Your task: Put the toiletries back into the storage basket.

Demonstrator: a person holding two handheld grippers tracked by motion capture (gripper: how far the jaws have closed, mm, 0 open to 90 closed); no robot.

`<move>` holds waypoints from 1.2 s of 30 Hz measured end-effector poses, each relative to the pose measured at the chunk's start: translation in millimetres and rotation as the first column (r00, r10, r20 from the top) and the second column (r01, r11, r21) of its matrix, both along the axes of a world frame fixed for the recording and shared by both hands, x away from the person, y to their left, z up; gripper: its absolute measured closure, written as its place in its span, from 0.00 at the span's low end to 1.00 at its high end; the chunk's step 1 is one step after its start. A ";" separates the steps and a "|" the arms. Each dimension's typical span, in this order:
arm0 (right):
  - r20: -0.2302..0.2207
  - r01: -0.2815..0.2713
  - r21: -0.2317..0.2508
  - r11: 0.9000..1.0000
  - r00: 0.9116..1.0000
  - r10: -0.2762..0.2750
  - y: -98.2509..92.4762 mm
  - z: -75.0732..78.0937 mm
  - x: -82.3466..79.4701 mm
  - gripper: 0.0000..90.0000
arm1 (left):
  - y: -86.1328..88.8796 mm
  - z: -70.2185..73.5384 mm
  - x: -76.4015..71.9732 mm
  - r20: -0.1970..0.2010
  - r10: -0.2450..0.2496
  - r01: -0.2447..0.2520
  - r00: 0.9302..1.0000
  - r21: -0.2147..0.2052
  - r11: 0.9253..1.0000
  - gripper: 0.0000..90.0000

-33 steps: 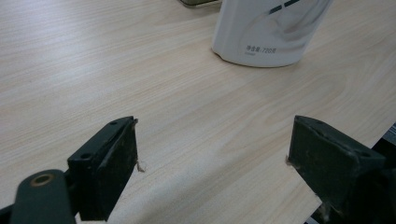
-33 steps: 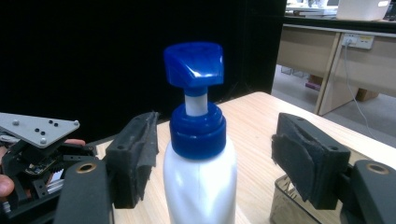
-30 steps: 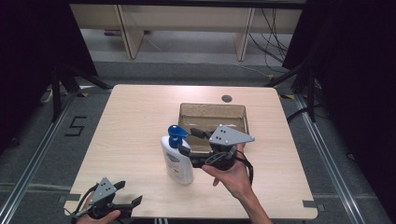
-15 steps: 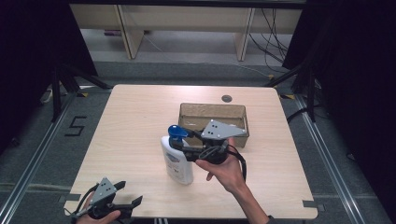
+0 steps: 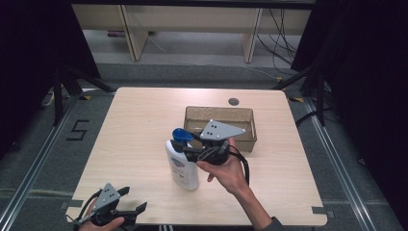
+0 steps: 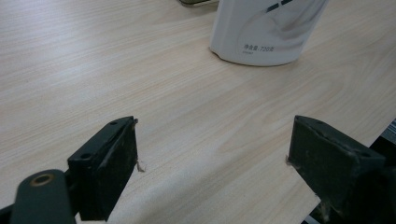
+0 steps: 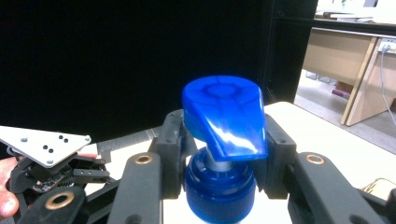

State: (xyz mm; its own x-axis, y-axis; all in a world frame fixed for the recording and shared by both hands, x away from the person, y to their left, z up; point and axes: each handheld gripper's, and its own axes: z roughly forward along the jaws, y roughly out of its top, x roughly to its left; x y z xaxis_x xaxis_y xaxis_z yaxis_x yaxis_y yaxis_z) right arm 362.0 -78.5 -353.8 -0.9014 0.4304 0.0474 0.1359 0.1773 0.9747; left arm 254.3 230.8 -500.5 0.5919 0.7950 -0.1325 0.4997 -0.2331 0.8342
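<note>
**Now: pump bottle gripped at the neck, upright beside the box**

Here one table (image 5: pixel 134 125) is seen, and the largest thing on it is one clear rectangular box (image 5: pixel 248 126), set a little toward twelve o'clock and three o'clock of the table's middle. Just at its seven o'clock corner, one white pump bottle (image 5: pixel 182 166) stands upright, its long axis vertical, its blue pump head (image 7: pixel 224 114) on top with the spout directed toward the right gripper's camera. Whether the bottle touches the box wall cannot be told.

The relation that matters is judged to be this: the bottle's neck lies straight ahead of the right gripper (image 5: pixel 190 153), which comes in level from the bottle's three o'clock side, at right angles to the bottle's axis. Its jaws have just been closing and are now seen pressed on the neck, one on each side, between the pump head and the blue collar (image 7: pixel 220 189). A lift straight up along the axis would therefore be called for; a tilt could be risked, since the grip sits high on a tall body.

The left gripper (image 5: pixel 126 211) is held at the table's seven o'clock edge, well apart from the bottle, its jaws spread wide with nothing between them. The bottle's base lies toward its one o'clock. The right hand (image 5: pixel 226 171) is by far the nearer.

Counted: one table, one box, one bottle, two grippers.
</note>
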 end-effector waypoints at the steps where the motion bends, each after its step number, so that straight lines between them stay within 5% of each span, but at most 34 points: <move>1: 0.000 0.000 0.000 1.000 1.000 0.000 0.0 0.0 0.0 0.67 | 0.0 0.0 0.0 0.000 0.000 0.000 1.000 0.000 1.000 0.17; 17: 0.013 0.031 0.033 0.999 0.999 -0.031 -5.1 6.5 1.9 0.68 | 0.5 -0.1 0.5 0.001 0.004 -0.004 1.000 -0.003 1.000 0.17; 32: 0.016 0.049 0.059 0.997 0.999 -0.050 -26.5 38.9 5.3 0.68 | 0.2 -0.2 0.3 0.000 0.007 -0.007 1.000 -0.012 1.000 0.17; 34: 0.044 0.061 0.055 0.997 0.997 -0.063 -30.8 42.2 7.9 0.68 | 1.1 -0.2 0.7 0.000 0.001 -0.001 1.000 -0.003 1.000 0.17; 36: 0.016 0.079 0.069 0.994 0.997 -0.080 -38.1 47.0 8.7 0.68 | 0.2 -0.8 0.7 -0.002 0.006 -0.006 1.000 -0.009 1.000 0.17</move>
State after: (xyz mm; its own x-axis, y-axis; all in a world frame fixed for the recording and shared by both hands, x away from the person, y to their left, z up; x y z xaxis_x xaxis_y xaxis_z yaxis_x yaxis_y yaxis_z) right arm 370.6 -116.7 -306.8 -0.8656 0.4968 0.0627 0.1284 0.0993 0.9867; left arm 255.0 231.0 -501.3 0.5869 0.7973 -0.1408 0.5025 -0.2224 0.8355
